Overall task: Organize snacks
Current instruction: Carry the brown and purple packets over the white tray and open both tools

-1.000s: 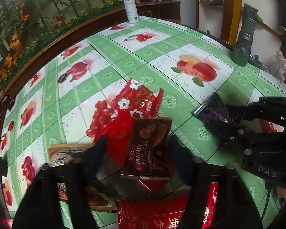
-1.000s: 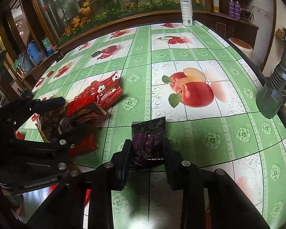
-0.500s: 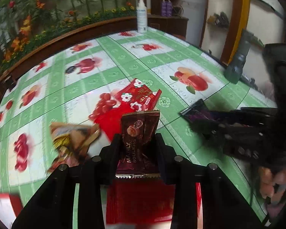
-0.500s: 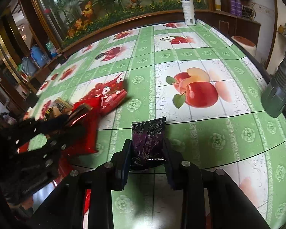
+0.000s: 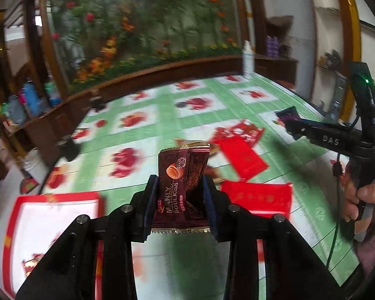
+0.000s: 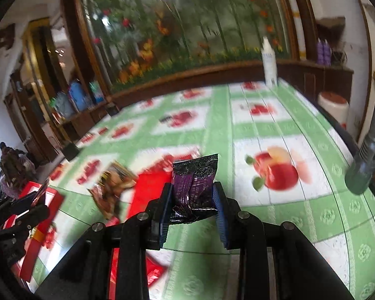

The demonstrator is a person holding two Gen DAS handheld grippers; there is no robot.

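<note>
My left gripper (image 5: 181, 197) pinches the brown Manly snack packet (image 5: 180, 185) above the table (image 5: 147, 135); my right gripper (image 6: 192, 207) clamps a purple packet (image 6: 193, 187), seemingly lifted too.

"MANLY" on brown packet (image 5: 181, 180); "DAS" on right gripper (image 5: 293, 127)

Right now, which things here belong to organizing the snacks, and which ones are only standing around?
For the job:
- brown snack packet in left gripper
- purple snack packet in right gripper
- red packets on the tablecloth
- red-rimmed box

Standing around:
- white bottle
- grey appliance
</note>
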